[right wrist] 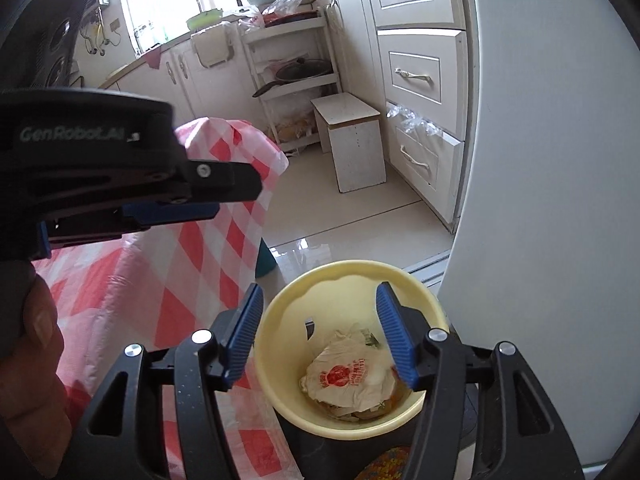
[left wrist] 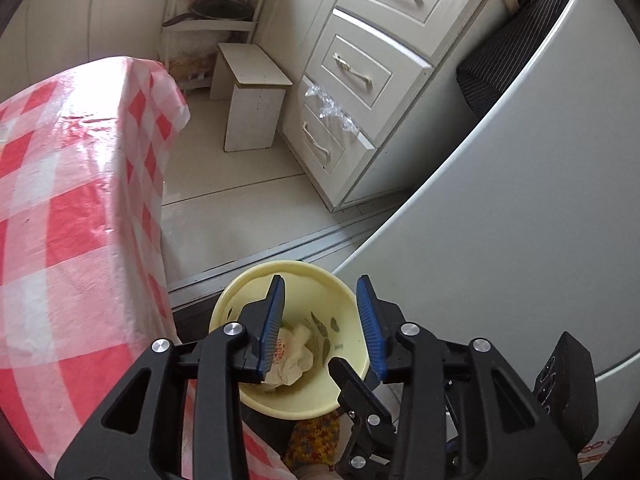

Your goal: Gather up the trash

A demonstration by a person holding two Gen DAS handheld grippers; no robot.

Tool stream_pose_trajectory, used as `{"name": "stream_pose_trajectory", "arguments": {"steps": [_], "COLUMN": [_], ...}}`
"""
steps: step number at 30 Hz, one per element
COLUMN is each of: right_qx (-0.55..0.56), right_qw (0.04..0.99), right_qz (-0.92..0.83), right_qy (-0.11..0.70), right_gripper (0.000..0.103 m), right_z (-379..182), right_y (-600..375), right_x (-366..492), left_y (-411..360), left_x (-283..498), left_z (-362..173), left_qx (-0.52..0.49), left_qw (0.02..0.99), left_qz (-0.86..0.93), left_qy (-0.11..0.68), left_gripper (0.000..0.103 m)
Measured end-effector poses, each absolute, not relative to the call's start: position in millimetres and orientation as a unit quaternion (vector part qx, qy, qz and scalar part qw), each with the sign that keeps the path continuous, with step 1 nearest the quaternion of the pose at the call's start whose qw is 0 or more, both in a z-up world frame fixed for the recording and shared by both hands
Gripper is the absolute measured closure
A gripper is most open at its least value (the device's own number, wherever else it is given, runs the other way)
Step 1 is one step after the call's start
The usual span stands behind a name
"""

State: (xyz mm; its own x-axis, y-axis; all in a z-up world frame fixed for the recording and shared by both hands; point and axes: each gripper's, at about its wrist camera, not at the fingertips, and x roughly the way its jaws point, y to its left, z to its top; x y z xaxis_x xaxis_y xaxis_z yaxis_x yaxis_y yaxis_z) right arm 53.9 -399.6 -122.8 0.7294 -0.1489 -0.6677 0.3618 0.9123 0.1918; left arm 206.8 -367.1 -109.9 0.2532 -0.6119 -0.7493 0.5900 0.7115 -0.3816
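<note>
both grippers hung over a yellow bin [right wrist: 352, 360] that stood on the floor between the checked counter [right wrist: 172, 300] at nine o'clock and the white fridge [right wrist: 560, 240] at three o'clock. the left gripper [left wrist: 320, 328] had its jaws wide with nothing between them, the bin's mouth directly below. the right gripper [right wrist: 320, 336] also had its jaws wide and empty, straddling the bin's rim. the trash lay at the bottom of the bin: a crumpled white wrapper [right wrist: 352, 380] with red print, resting on other scraps too small to tell apart. in the left view the same wrapper [left wrist: 292, 352] showed partly behind the left finger. by my reading the drop step was done, or nearly so, since neither tool carried anything and the wrapper sat inside. what remained depended on whether more trash lay about; the visible stretch of counter showed none that i could make out. the next move would call for lifting both tools clear of the rim without knocking the bin, then swinging back toward nine o'clock over the counter to look for another piece. the fridge stood close at three o'clock, so the right tool had little room that way.
</note>
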Motion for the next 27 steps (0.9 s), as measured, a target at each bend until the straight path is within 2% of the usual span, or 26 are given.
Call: {"name": "stream_pose_trajectory", "arguments": {"steps": [9, 16, 23, 27], "right_qx": [0.128, 0.074, 0.086, 0.097], "right_qw": [0.931, 0.943, 0.940, 0.936], "right_qz": [-0.116, -0.098, -0.111, -0.122], "right_qy": [0.322, 0.308, 0.311, 0.316], "right_gripper": [0.034, 0.020, 0.013, 0.011], "right_z": [-87, -54, -39, -33], "right_y": [-373, -335, -322, -313], "right_x": [39, 10, -26, -47], "left_y": [-322, -268, -211, -195], "left_x": [181, 143, 92, 62], "left_z": [-75, -39, -17, -8], "left_qx": [-0.042, -0.059, -0.052, -0.032], "left_qw": [0.804, 0.829, 0.858, 0.868], "left_qz": [-0.378, -0.355, -0.315, -0.310], "left_qy": [0.458, 0.428, 0.402, 0.388], "left_gripper": [0.062, 0.048, 0.030, 0.025]}}
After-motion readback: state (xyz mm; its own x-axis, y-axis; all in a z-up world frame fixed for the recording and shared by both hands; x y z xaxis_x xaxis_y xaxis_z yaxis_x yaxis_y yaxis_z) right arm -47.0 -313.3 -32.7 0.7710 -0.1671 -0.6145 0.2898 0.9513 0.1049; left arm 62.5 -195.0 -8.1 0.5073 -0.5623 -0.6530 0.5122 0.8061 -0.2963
